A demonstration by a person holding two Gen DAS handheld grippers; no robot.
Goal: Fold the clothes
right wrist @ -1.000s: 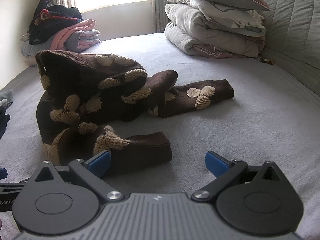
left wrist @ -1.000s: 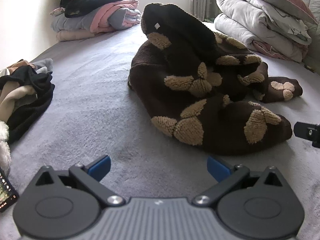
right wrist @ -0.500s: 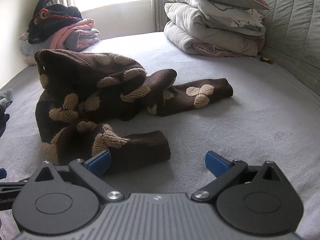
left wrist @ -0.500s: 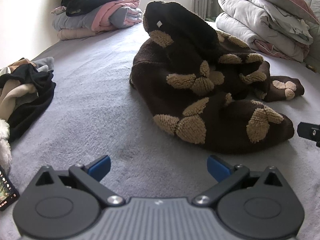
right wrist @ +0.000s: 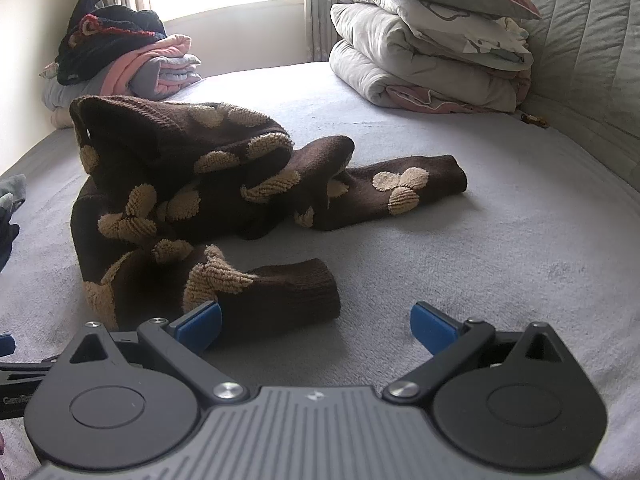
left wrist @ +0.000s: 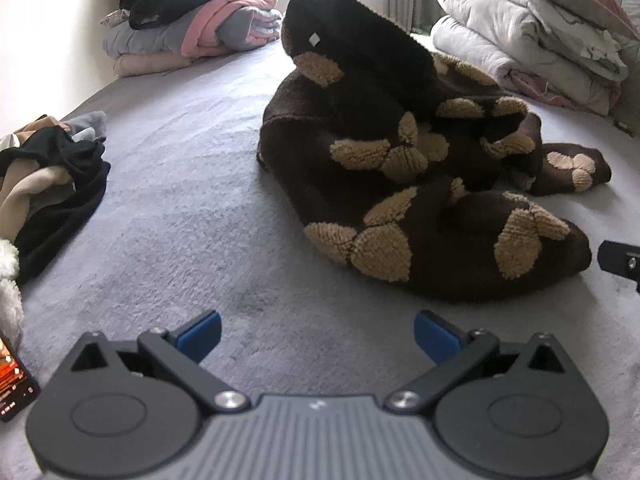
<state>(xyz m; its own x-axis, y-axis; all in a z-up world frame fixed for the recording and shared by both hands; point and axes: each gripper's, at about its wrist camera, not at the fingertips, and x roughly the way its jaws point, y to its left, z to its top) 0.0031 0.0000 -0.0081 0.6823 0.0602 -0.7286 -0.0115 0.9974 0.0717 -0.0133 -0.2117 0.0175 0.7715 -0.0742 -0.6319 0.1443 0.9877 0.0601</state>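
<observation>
Brown sweater (right wrist: 180, 196) lies crumpled on the bed (right wrist: 500, 240), unfolded. Left gripper (left wrist: 318, 334) and right gripper (right wrist: 316, 326) both spread wide, empty. Step: approach. Next: seize the near sleeve (right wrist: 280, 292) and spread flat.

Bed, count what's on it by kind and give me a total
Brown sweaters: 1
Stacks of folded clothes: 1
Heaps of unfolded clothes: 1
Stacks of bedding with a pillow on top: 1
Phones: 1
Total: 5
</observation>
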